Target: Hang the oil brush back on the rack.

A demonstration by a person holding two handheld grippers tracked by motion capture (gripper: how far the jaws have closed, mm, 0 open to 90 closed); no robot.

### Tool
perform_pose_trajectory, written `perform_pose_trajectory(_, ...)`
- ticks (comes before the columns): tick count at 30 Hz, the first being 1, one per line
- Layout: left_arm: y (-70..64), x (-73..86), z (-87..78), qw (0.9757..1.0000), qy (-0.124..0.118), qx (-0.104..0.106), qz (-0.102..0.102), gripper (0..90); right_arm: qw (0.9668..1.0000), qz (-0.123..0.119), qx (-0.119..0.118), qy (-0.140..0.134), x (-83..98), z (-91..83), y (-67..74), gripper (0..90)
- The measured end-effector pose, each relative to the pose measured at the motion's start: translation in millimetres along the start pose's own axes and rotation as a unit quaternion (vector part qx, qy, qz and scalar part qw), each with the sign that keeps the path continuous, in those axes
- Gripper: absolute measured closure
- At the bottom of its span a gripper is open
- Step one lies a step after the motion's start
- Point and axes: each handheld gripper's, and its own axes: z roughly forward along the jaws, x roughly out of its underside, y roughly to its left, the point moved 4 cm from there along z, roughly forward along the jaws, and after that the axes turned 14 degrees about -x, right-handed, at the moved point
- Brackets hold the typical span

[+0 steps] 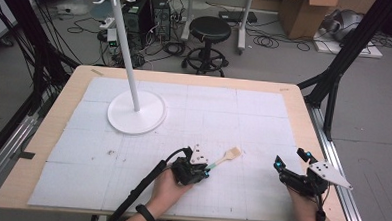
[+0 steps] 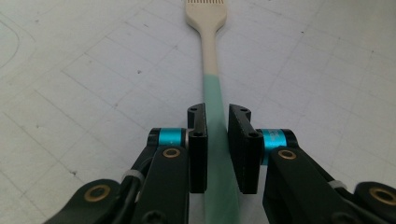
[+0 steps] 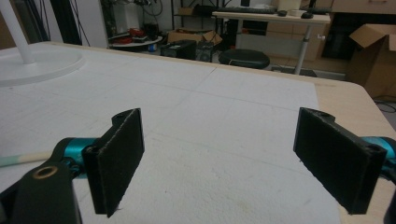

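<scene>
Left claw [image 2: 217, 140] closed on the green handle of a spatula [image 2: 212, 84] lying flat on the worktop [image 1: 284, 114]; right claw [image 3: 233, 158] wide open, empty. Grip near the handle's end: the head may droop or twist when lifted.

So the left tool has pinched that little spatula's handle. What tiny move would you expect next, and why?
Probably a small lift straight up. The left tool has its jaws closed on the green handle of the spatula, which lies flat on the white mat. The hook stand waits upright farther back, and the right tool stands open and idle.
</scene>
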Motion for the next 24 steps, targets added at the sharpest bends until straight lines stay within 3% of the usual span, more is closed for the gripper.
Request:
perform_pose_trajectory(7,5.6,-1.7,-2.6,0.9998,-0.014,0.013,-0.007,78.7,1.0,-0.001,0.0,0.0,0.2,-0.5,-0.4,15.6)
perform_pose_trajectory(14,8.9,-0.1,-6.5,0.9989,-0.023,0.039,0.012,78.8,1.0,-0.001,0.0,0.001,0.2,-1.3,-0.3,15.6)
perform_pose_trajectory(24,21.5,3.5,-20.1,0.9939,-0.05,0.095,0.024,78.9,1.0,0.0,0.0,0.001,0.6,-2.2,-0.6,15.6)
